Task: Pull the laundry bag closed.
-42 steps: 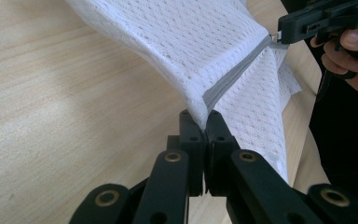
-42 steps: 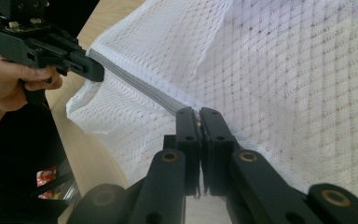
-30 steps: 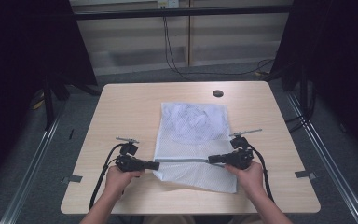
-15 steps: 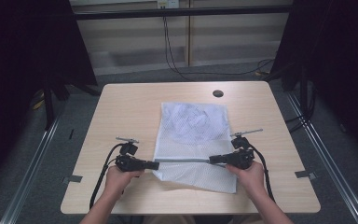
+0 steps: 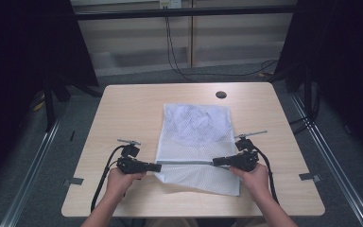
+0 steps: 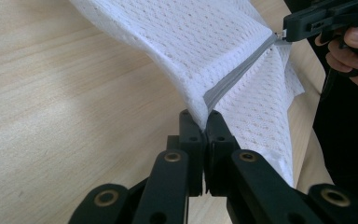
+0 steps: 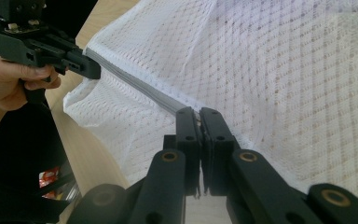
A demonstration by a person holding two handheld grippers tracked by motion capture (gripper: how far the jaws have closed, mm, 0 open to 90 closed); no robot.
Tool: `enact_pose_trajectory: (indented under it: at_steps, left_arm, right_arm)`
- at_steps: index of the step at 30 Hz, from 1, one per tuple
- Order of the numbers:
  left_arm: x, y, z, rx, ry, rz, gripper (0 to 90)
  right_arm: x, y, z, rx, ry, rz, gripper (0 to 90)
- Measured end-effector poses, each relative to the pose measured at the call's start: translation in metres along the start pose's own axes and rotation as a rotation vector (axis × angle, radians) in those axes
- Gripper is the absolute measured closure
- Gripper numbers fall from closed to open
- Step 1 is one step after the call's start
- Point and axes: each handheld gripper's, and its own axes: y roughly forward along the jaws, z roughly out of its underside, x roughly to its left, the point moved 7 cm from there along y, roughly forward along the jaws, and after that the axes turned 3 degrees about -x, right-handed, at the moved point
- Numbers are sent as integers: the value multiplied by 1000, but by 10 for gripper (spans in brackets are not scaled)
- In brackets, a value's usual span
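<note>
A white mesh bag (image 5: 196, 142) with a grey zipper (image 5: 186, 162) lies on the wooden table (image 5: 123, 113), something pale bunched inside near its far end. My left gripper (image 5: 158, 167) is shut on the zipper's left end, pinching mesh and grey tape (image 6: 204, 122). My right gripper (image 5: 215, 162) is shut on the zipper's right end (image 7: 197, 117). The zipper line is stretched taut between them, lifted a little off the table. In the left gripper view the right gripper (image 6: 286, 32) shows at the top right; in the right gripper view the left gripper (image 7: 93, 70) shows at the upper left.
A round black cable hole (image 5: 221, 94) sits near the table's far edge. Cables trail from both grippers toward the front edge. Dark curtains and metal floor rails flank the table.
</note>
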Motion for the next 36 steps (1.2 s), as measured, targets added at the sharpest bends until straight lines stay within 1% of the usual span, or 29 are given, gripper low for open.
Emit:
enact_pose_trajectory:
  at_steps: [2, 5, 9, 10, 12, 15, 16, 18, 20, 21, 22, 26, 27, 29, 34, 35, 36]
  left_arm:
    - [0, 0, 0, -2, -5, -1, 882]
    - [0, 0, 0, -1, 1, -2, 882]
    - [0, 0, 0, -2, -5, 6, 882]
    - [0, 0, 0, -5, -8, -2, 882]
    - [1, -1, 0, -2, 2, -5, 881]
    - [1, -2, 0, -3, -3, 3, 881]
    - [0, -1, 0, -5, -4, 1, 882]
    - [1, -2, 0, -3, -4, -3, 881]
    - [0, -2, -1, -8, -15, 0, 881]
    - [0, -2, -1, -8, -14, -1, 881]
    - [1, -2, 0, -2, 0, 0, 881]
    - [1, -2, 0, 3, -2, -2, 882]
    - [1, -2, 0, 1, -1, -8, 881]
    - [0, -2, 0, -5, -9, -4, 882]
    - [0, -2, 0, 0, -5, 0, 882]
    - [0, -2, 0, -1, -4, -4, 882]
    - [1, -2, 0, 2, -4, -3, 881]
  right_arm:
    - [-2, -2, 0, -4, -1, 0, 869]
    - [-3, -4, -1, -10, 8, 3, 869]
    - [-3, -4, 0, -3, 4, -1, 869]
    - [-2, -4, 0, -1, 6, -3, 869]
    - [-5, -6, 0, -4, 6, 6, 869]
    - [-7, -9, -1, -14, 16, 4, 870]
    - [-7, -10, -1, -14, 18, 2, 869]
    - [-6, -10, -1, -12, 13, 5, 869]
    - [-7, -9, -1, -10, 11, 3, 869]
    - [-7, -10, -1, -9, 11, 3, 870]
    - [-6, -10, -1, -9, 16, -1, 869]
    - [-8, -10, 0, -5, 12, 7, 869]
    - [-8, -11, 0, -9, 21, -4, 869]
    - [-9, -13, 0, -11, 21, 0, 870]
    - [-9, -13, 0, -8, 18, -4, 869]
    - [-10, -13, 0, -6, 19, -5, 869]
    - [-10, -14, 0, -5, 20, 2, 869]
